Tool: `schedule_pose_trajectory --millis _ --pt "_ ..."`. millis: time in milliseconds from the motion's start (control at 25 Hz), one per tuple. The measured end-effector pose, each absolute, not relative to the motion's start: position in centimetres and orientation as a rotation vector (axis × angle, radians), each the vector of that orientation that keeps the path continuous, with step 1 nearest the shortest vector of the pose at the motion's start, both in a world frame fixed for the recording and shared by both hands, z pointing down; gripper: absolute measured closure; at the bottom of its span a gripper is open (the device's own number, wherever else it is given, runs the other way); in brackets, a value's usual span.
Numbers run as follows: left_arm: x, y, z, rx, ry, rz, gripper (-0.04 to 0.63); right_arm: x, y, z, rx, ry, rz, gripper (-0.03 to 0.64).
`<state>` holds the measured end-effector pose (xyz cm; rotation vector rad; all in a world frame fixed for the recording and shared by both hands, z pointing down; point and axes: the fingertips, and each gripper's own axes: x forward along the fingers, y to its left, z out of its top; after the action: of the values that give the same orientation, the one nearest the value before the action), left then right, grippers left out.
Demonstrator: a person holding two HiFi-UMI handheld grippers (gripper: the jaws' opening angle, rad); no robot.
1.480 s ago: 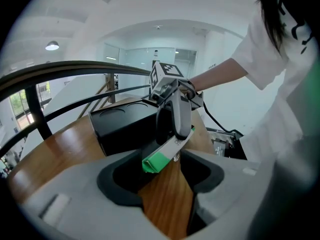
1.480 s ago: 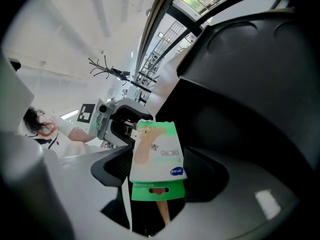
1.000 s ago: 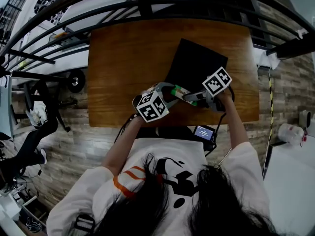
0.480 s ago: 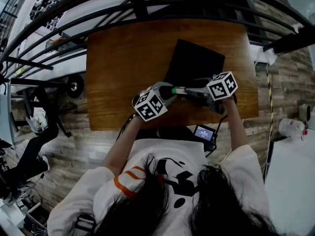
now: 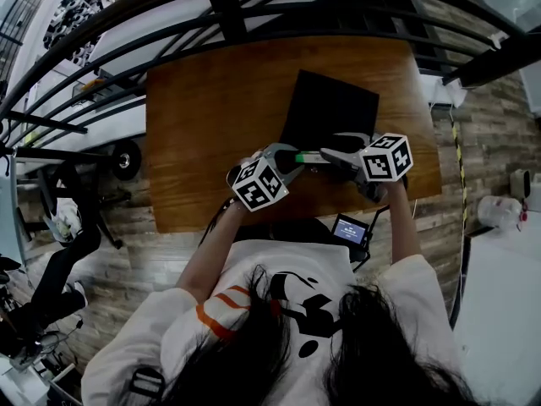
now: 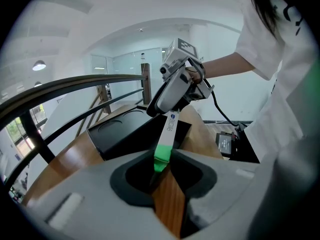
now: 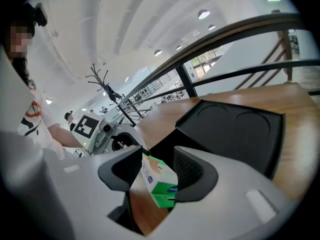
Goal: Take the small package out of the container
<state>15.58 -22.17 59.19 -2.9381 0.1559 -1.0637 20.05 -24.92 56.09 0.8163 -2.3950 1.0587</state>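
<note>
I'm looking down on a brown wooden table (image 5: 211, 91) standing on a wood-plank floor (image 5: 139, 248). A dark metal railing (image 5: 224, 11) is curving along its far side. Ceiling lights (image 7: 202, 14) are glowing overhead, beyond glass panels (image 6: 120, 64).

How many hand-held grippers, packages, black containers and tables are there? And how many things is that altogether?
Hand-held grippers: 2 (left hand-held gripper, right hand-held gripper)
Package: 1
Container: 1
Table: 1
Total: 5
</note>
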Motion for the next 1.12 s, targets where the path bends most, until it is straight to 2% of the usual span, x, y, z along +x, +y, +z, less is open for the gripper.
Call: schedule_pose_trajectory --millis 240,360,560,840,1120 --pt "15.0 -22.6 57.8 -2.956 0.176 -1.011 0.494 20.9 -24.2 54.1 1.005 -2.422 1.001 0.411" --pt "14.4 -22.7 57.2 -2.963 0.189 -0.987 0.494 20.9 -23.5 53.5 1.104 -2.430 0.994 0.439" --pt "13.7 -22.0 55.9 -2.969 0.185 -0.946 0.494 20.3 -21.5 52.3 1.255 -2.453 1.024 0.440" --pt "12.2 -20.1 54.3 -2.959 0.143 -0.908 0.494 20.2 -19.2 49.1 1.628 -2.470 0.990 0.471" --pt "8.9 -18.5 53.1 -2.960 0.159 -0.872 0.494 17.1 -15.9 48.1 1.688 -2.469 1.020 0.493"
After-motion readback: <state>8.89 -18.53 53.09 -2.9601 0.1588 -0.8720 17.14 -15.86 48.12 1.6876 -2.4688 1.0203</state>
